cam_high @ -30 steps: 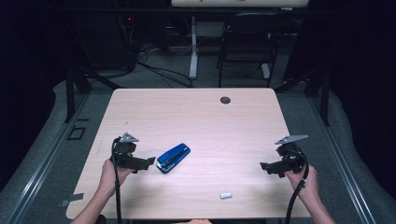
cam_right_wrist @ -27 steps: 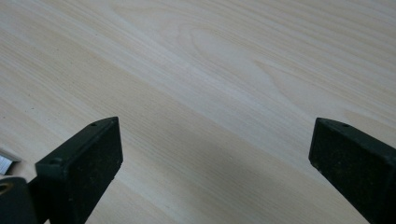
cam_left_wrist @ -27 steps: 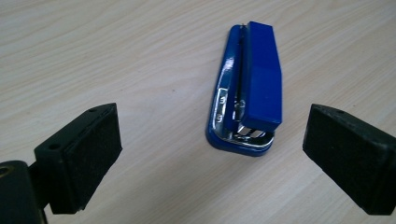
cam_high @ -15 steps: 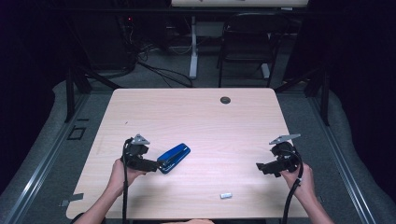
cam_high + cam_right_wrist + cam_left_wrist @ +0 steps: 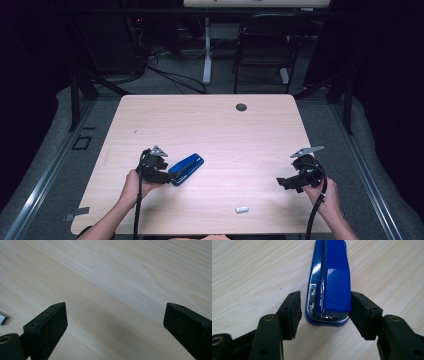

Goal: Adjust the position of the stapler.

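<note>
From the high view, a blue stapler (image 5: 186,169) lies on the desk (image 5: 210,130), its near end at the left tongs (image 5: 169,173); the right tongs (image 5: 283,183) hover well apart. The left gripper view shows the jaws spread beside the stapler's rear end; no writing is legible. In the right gripper view, jaws spread wide over bare wood.

Stapler (image 5: 332,282) glossy blue, chrome trim; tongs (image 5: 325,312) black; table (image 5: 210,125) pale woodgrain.
</note>
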